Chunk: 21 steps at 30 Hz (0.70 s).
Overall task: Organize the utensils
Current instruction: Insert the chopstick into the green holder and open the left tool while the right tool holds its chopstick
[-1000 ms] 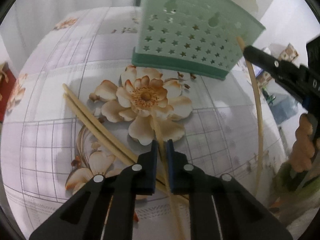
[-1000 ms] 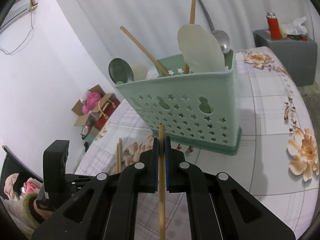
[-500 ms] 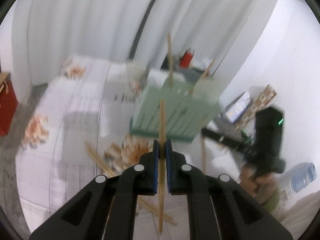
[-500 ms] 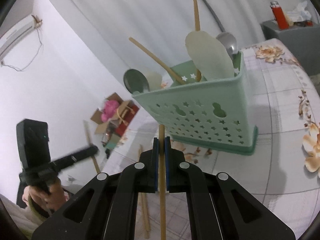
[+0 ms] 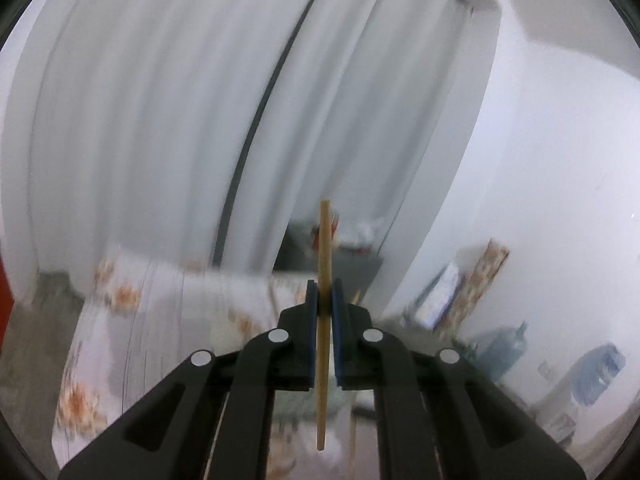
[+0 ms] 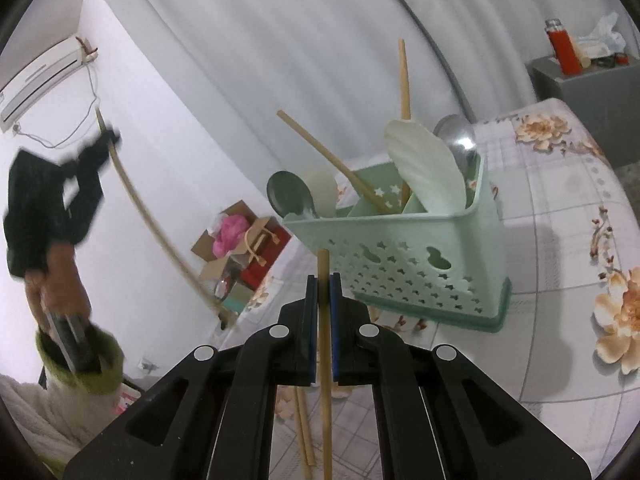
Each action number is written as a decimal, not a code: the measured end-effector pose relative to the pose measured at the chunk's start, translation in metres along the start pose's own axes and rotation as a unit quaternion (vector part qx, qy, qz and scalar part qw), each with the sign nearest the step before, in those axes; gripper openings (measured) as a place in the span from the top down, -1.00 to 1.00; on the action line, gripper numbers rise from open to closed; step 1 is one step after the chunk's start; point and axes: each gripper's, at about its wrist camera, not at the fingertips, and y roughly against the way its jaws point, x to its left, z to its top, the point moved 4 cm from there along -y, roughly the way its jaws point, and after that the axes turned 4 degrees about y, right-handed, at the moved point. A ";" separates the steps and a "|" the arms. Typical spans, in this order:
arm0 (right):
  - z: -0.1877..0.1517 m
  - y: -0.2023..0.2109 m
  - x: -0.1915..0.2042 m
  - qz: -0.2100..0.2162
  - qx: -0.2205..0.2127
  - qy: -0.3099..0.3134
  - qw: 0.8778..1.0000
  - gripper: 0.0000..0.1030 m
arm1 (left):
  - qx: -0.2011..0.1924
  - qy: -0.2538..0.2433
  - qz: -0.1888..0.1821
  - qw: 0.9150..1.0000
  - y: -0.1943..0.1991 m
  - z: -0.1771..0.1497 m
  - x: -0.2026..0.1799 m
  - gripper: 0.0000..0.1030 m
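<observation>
My left gripper (image 5: pixel 325 300) is shut on a wooden chopstick (image 5: pixel 324 248) and holds it upright high above the table; the view is blurred. In the right wrist view the left gripper (image 6: pixel 110 136) and its chopstick (image 6: pixel 152 220) show raised at the far left. My right gripper (image 6: pixel 324 292) is shut on another wooden chopstick (image 6: pixel 322 268), in front of the mint-green utensil holder (image 6: pixel 420 256). The holder contains two chopsticks (image 6: pixel 332 160), spoons (image 6: pixel 290 194) and a white scoop (image 6: pixel 424 164). Two chopsticks (image 6: pixel 302 428) lie on the table below my right gripper.
The floral tablecloth (image 6: pixel 560 248) covers the table. A grey cabinet (image 6: pixel 588 88) with a red flask (image 6: pixel 562 46) stands behind. Cardboard boxes (image 6: pixel 236 248) sit on the floor at the left. White curtains (image 5: pixel 160 120) hang behind. Water jugs (image 5: pixel 504 352) stand at the right wall.
My left gripper has lifted a chopstick off the table and swung it up high. My right gripper has risen a little with its chopstick, still in front of the holder.
</observation>
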 end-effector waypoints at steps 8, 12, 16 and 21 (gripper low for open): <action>0.002 0.008 -0.002 -0.006 -0.002 -0.001 1.000 0.93 | -0.078 0.004 -0.008 0.997 -0.029 0.038 0.001 0.89; 0.003 0.011 -0.002 -0.008 -0.003 -0.001 1.000 0.93 | -0.064 0.032 -0.002 0.997 -0.062 0.022 0.019 0.89; 0.003 0.010 -0.002 -0.011 -0.004 0.001 1.000 0.93 | -0.030 0.057 0.019 0.998 -0.096 -0.014 0.042 0.88; 0.004 0.013 -0.004 -0.017 -0.005 0.000 1.000 0.93 | 0.008 0.085 0.039 0.996 -0.106 -0.051 0.059 0.88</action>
